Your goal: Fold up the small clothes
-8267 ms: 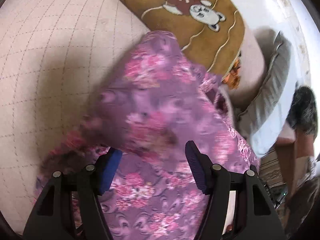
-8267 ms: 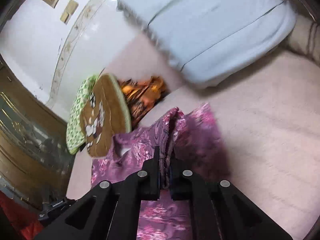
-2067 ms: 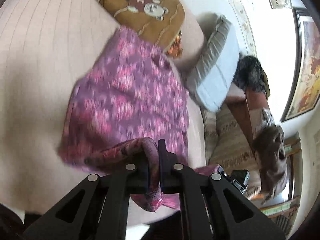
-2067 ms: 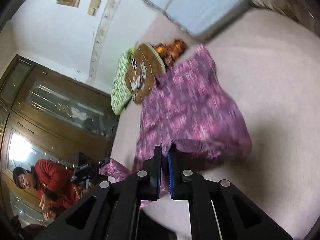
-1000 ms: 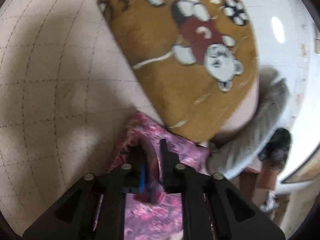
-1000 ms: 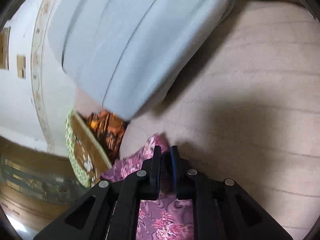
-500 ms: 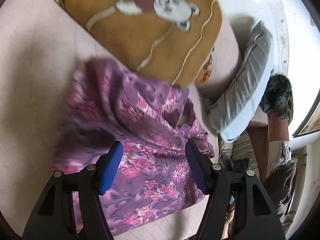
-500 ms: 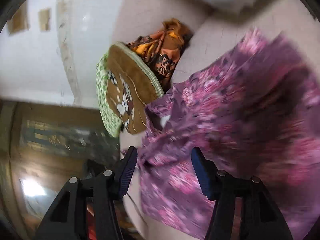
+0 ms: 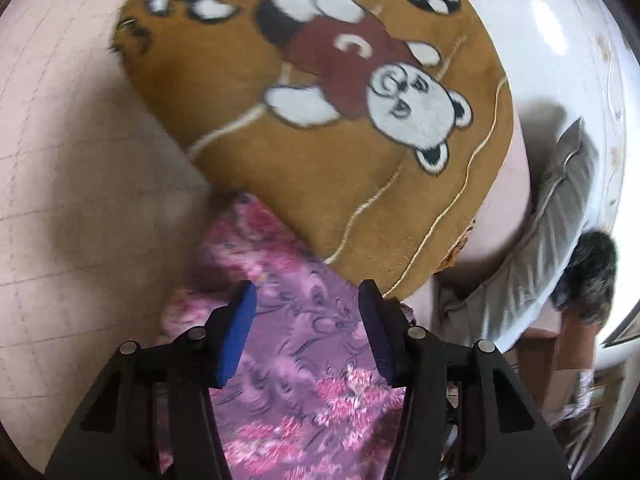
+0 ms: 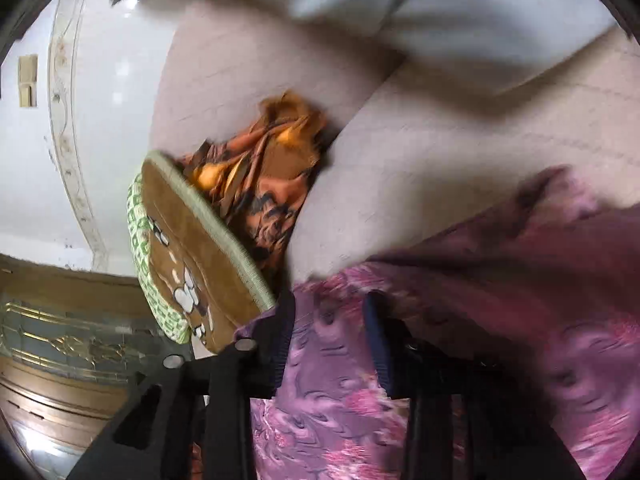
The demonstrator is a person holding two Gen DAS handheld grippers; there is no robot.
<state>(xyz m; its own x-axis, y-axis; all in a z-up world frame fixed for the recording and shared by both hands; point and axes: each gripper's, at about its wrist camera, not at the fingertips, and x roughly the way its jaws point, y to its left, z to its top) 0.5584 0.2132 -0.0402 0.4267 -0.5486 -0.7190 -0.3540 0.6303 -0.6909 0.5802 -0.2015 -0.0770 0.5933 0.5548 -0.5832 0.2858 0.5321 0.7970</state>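
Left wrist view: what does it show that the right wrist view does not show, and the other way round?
Only the left wrist view shows the bear picture on the brown cushion, a dark furry thing, and the left gripper, open and just narrowing, nothing pinched. Only the right wrist view shows the cushion's green edge, a wooden cabinet, and the right gripper, open and just narrowing too. Both show the purple cloth, the brown cushion, the grey pillow and orange cloth.
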